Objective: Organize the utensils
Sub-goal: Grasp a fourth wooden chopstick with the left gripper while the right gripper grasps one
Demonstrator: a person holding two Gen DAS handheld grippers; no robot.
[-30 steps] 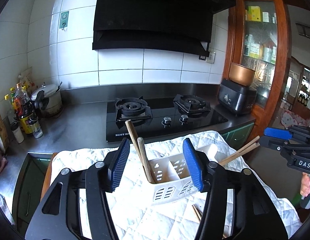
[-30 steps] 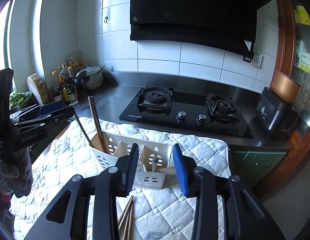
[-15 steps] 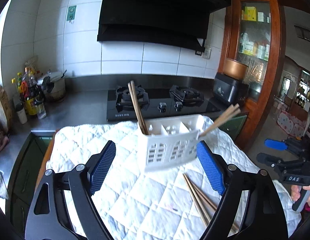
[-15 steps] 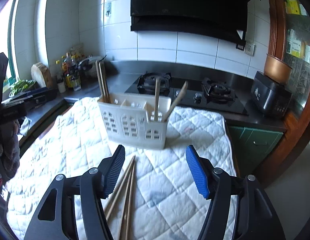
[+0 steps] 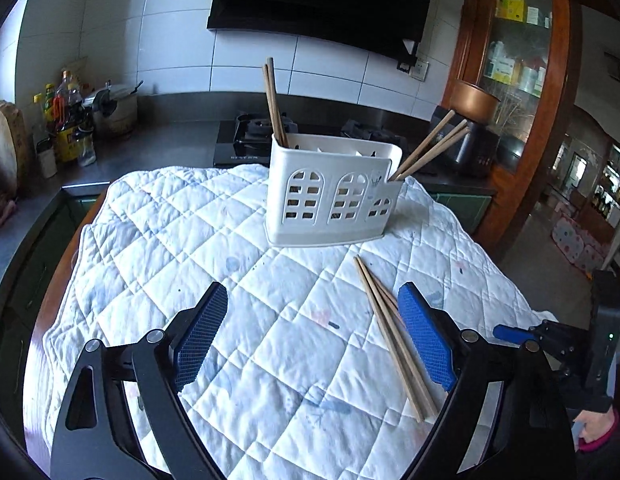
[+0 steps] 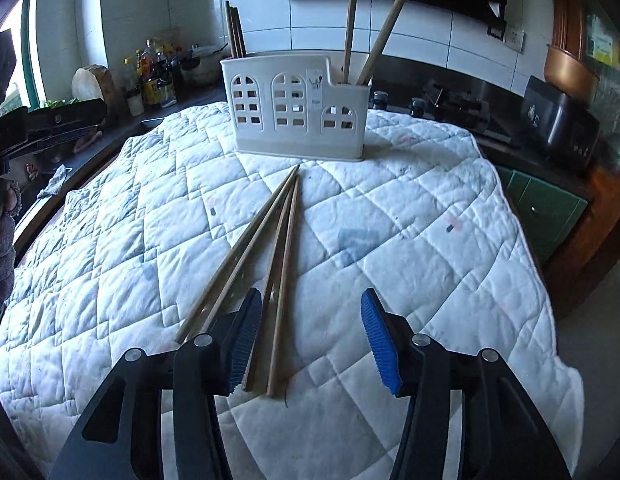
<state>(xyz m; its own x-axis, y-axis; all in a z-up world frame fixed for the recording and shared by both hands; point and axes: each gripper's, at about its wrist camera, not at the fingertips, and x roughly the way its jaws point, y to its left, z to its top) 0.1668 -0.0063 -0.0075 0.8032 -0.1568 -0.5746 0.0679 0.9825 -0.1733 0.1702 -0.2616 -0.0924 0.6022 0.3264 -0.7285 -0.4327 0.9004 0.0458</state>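
Left wrist view:
Left gripper: jaws wide apart, holding nothing, above the quilted cloth.
Utensil holder: upright on the cloth, beyond the gripper; dark chopsticks in its left end, lighter ones leaning out at its right end.
Loose chopsticks: flat on the cloth, just beside the right finger.

Right wrist view:
Right gripper: jaws apart, empty.
Loose chopsticks: near ends at the left finger; tips just short of the utensil holder.
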